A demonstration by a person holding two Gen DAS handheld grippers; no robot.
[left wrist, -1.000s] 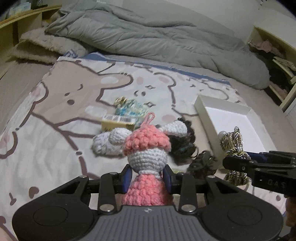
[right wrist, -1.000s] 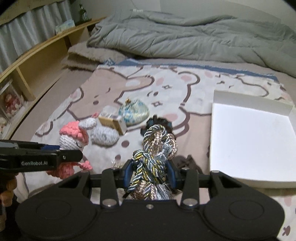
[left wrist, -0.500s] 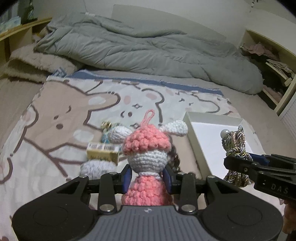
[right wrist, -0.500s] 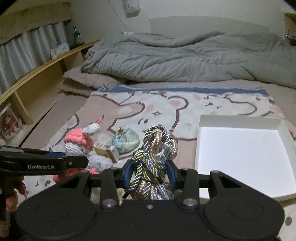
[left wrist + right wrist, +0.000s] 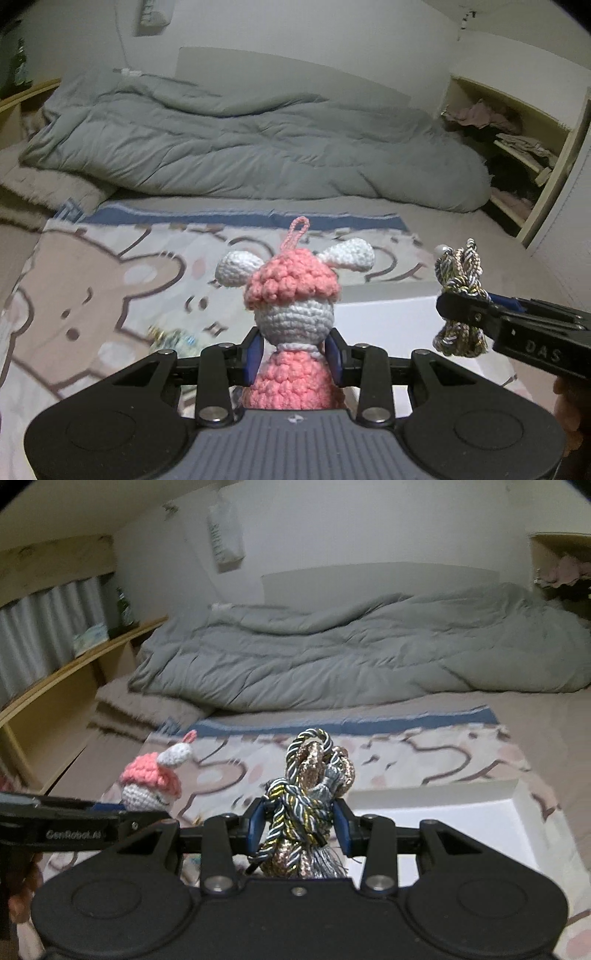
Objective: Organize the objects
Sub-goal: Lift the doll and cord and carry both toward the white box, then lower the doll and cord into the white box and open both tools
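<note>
Above the near side of the white box [image 5: 461, 814], which lies on the bear-print blanket [image 5: 110, 280] spread over the bed, both tools hang in the air with something clamped in each. The left tool [image 5: 294, 356] is clenched on the pink-and-white crocheted doll [image 5: 291, 314], its blue pads [image 5: 255, 354] pressing the doll's pink body just under the white head, so the doll stands upright with its ears and hanging loop pointing up. The right tool [image 5: 297, 827] is clenched on the bundle of braided cords [image 5: 308, 797], a knot of gold, grey and dark twisted strands that rises above the pads and trails a grey fringe below them. From the left wrist view the right tool [image 5: 461, 314] sits to the right of the doll and over the box's near right part. Left of the box, on the blanket, a small shiny patterned thing [image 5: 170, 336] lies low behind the left tool; it is blurred, perhaps a little pouch. Beyond the box, at the far end of the bed, a grey duvet [image 5: 351, 657] lies rumpled, and a wooden shelf [image 5: 66, 679] runs along the wall to the left.
</note>
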